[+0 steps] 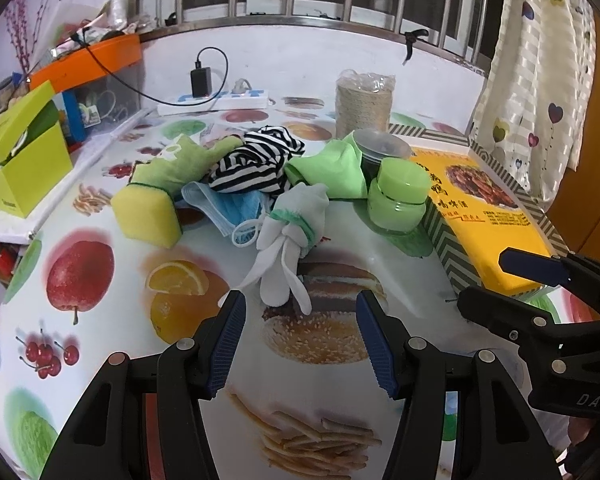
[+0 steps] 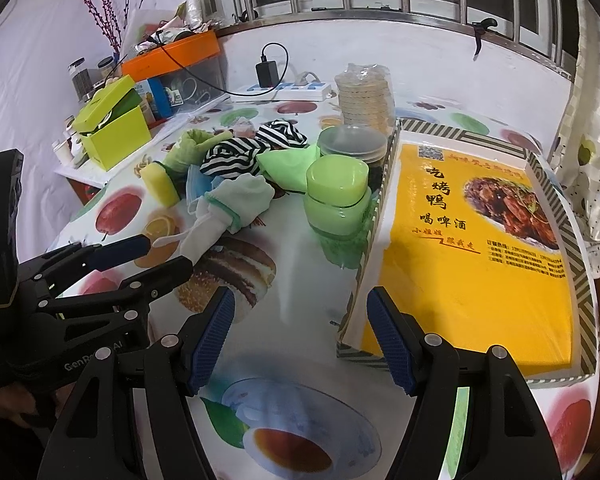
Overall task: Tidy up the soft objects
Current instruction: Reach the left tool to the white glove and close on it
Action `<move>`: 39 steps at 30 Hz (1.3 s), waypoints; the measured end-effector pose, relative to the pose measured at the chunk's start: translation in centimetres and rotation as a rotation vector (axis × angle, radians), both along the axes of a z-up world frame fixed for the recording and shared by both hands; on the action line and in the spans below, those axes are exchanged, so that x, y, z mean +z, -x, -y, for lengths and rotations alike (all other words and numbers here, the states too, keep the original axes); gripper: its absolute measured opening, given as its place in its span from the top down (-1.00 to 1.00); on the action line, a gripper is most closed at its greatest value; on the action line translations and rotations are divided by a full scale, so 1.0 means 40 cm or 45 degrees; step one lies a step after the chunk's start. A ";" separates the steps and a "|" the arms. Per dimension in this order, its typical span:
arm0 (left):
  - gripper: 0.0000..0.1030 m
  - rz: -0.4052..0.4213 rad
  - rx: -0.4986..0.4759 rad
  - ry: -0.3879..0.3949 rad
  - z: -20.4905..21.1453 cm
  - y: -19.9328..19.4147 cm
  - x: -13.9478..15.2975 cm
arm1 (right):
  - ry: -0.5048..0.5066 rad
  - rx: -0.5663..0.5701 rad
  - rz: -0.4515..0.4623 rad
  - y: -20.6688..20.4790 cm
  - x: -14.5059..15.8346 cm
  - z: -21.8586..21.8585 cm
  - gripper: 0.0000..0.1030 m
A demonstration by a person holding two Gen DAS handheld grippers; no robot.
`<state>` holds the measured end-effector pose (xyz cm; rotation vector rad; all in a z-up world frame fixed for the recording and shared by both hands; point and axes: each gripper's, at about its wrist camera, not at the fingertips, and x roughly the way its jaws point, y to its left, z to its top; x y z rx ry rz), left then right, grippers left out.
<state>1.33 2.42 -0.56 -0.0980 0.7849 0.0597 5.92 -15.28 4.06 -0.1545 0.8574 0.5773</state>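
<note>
Fruit-printed surface (image 1: pixel 100 360) carries a heap of soft things: white knitted glove (image 1: pixel 288 240) nearest, yellow sponge block (image 1: pixel 146 212) leftward. Left hand-held gripper (image 1: pixel 300 344) and right hand-held gripper (image 2: pixel 300 340) hover spread, empty.

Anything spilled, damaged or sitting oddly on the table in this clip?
Nothing spilled or broken. The soft items lie in a loose heap: white glove, blue face mask and striped cloth overlap. The lidded plastic cup behind the green jar leans slightly.

Left black two-finger gripper (image 1: pixel 301 344): blue-padded fingers (image 1: pixel 228 344) spread wide, empty, at near left. Right black two-finger gripper (image 2: pixel 301 340): fingers spread wide, empty, at near right.
</note>
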 end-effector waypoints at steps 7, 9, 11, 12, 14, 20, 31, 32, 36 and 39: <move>-0.11 0.006 0.009 0.011 -0.013 -0.009 -0.001 | 0.003 0.015 -0.006 -0.017 0.000 -0.013 -0.35; -0.11 0.004 0.011 0.015 -0.016 -0.014 -0.002 | 0.003 0.019 -0.009 -0.022 0.000 -0.017 -0.35; -0.11 0.003 0.014 0.014 -0.020 -0.019 -0.004 | 0.004 0.022 -0.013 -0.028 -0.002 -0.021 -0.35; -0.11 0.001 0.016 0.015 -0.022 -0.022 -0.005 | 0.005 0.025 -0.015 -0.030 -0.002 -0.023 -0.35; -0.11 0.000 0.022 0.015 -0.029 -0.027 -0.006 | 0.006 0.030 -0.017 -0.035 -0.003 -0.027 -0.35; -0.11 0.005 0.050 0.018 -0.058 -0.053 -0.008 | 0.009 0.042 -0.024 -0.051 -0.006 -0.042 -0.35; -0.11 0.042 -0.052 0.123 -0.068 -0.099 -0.017 | 0.019 0.046 -0.040 -0.082 -0.015 -0.066 -0.35; -0.11 0.050 -0.063 0.120 -0.066 -0.101 -0.015 | 0.018 0.047 -0.042 -0.085 -0.017 -0.068 -0.35; -0.11 0.076 -0.096 0.111 -0.063 -0.133 -0.006 | 0.016 0.042 -0.053 -0.094 -0.022 -0.072 -0.35; -0.07 0.079 -0.116 0.108 -0.062 -0.156 -0.008 | 0.015 0.035 -0.058 -0.097 -0.025 -0.072 -0.35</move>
